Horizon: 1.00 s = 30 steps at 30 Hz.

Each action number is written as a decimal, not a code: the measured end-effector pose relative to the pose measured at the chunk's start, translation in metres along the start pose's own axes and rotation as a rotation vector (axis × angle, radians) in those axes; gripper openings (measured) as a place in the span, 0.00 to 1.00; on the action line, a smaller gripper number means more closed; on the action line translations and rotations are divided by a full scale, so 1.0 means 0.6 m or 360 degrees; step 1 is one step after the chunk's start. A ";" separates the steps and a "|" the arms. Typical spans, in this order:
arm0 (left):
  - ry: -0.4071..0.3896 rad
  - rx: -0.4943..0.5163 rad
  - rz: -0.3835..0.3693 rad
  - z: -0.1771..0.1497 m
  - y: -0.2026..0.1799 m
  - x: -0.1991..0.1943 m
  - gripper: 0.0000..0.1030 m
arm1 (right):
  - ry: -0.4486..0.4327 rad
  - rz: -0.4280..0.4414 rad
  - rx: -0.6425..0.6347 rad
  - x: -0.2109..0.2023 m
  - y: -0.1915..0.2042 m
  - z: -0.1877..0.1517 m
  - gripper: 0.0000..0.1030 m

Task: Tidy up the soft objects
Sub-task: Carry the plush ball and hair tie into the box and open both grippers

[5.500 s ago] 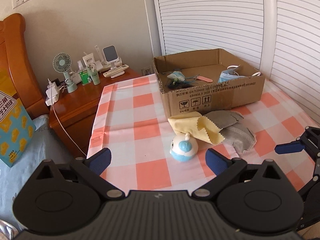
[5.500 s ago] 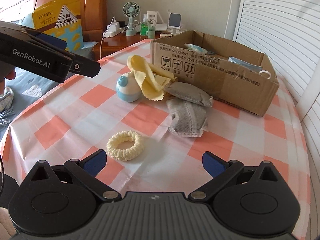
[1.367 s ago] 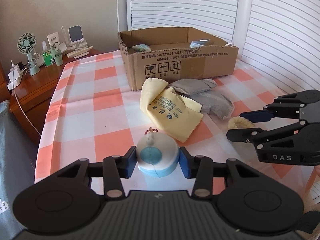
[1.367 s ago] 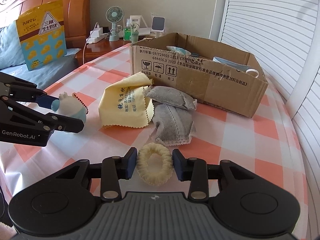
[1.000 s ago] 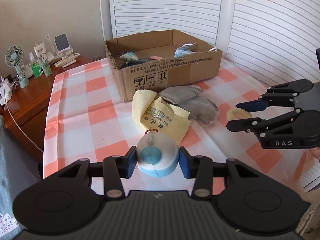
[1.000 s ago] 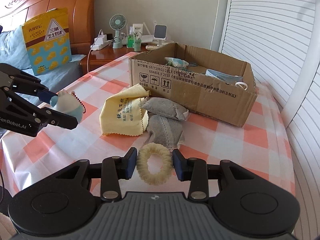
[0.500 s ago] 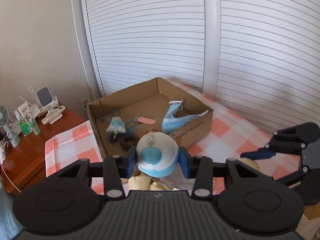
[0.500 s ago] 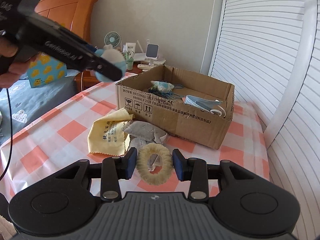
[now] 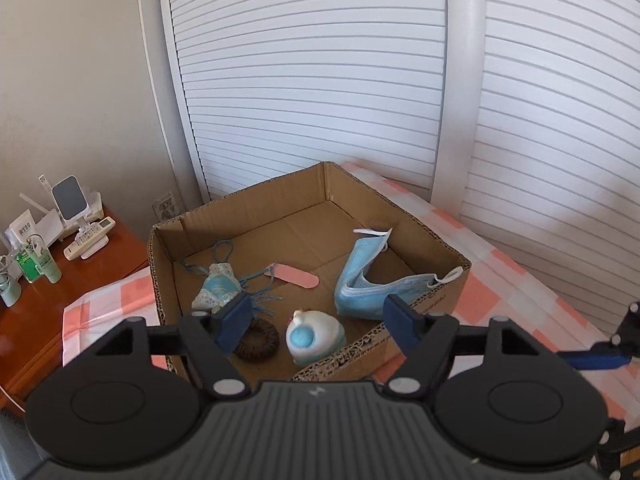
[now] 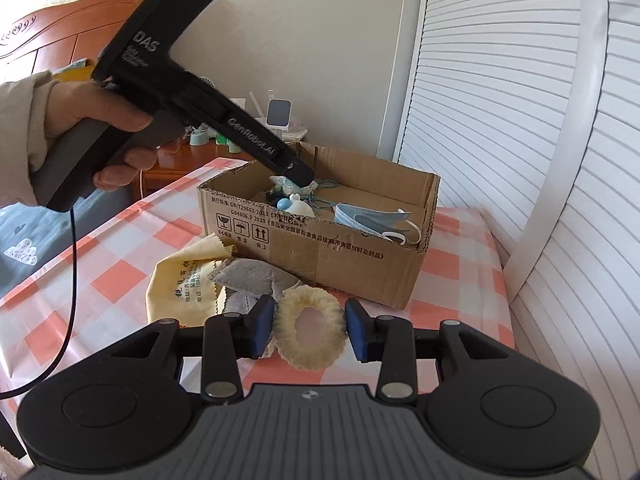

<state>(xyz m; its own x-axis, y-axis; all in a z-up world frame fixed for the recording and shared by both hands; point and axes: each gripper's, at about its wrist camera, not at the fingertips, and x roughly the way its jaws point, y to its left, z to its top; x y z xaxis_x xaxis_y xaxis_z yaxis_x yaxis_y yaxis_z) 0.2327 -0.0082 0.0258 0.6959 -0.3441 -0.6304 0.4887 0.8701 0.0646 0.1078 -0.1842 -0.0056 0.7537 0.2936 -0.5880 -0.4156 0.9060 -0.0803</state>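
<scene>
My left gripper [image 9: 320,318] hangs over the cardboard box [image 9: 424,236], its jaws opening with nothing pressed between them. Below it the white and blue plush toy [image 9: 314,336] lies on the box floor, free of the pads. In the right wrist view the same toy [image 10: 294,205] shows just under the left gripper's tip [image 10: 300,174]. My right gripper [image 10: 310,330] is shut on the cream scrunchie [image 10: 310,332], held above the checked tablecloth in front of the box [image 10: 320,256]. A yellow cloth [image 10: 180,284] and grey pouches [image 10: 256,280] lie by the box's front wall.
Inside the box are a blue face mask [image 9: 364,280], a brown hair tie [image 9: 258,340], a pink strip [image 9: 294,276] and a patterned pouch [image 9: 218,288]. A wooden nightstand [image 9: 40,300] with small items stands left. Louvred doors [image 9: 360,80] rise behind; a hand [image 10: 96,120] holds the left gripper.
The left gripper moved over the box and its jaws spread, letting the plush toy drop onto the box floor. The right gripper rose a little, still holding the scrunchie.
</scene>
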 end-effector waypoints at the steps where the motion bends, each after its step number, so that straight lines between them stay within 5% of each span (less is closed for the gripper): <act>1: -0.0016 0.0003 0.0011 -0.008 -0.002 -0.013 0.84 | 0.0003 -0.0002 0.0001 0.001 -0.003 0.001 0.42; 8: -0.0037 -0.0117 0.0150 -0.077 -0.015 -0.108 0.98 | -0.0010 -0.0017 -0.0008 0.012 -0.014 0.031 0.42; 16: -0.0056 -0.0315 0.0304 -0.149 -0.025 -0.162 0.99 | -0.0017 -0.0020 0.0011 0.062 -0.037 0.118 0.43; 30: -0.0013 -0.0323 0.0529 -0.207 -0.019 -0.166 0.99 | 0.0166 -0.0137 0.0046 0.278 -0.093 0.271 0.43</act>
<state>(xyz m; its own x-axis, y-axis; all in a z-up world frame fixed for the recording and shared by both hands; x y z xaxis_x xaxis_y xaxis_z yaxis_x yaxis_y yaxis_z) 0.0924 0.0597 -0.0084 0.8033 -0.0340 -0.5946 0.1224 0.9865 0.1090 0.3395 -0.1361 0.0318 0.7281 0.1824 -0.6607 -0.3358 0.9353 -0.1118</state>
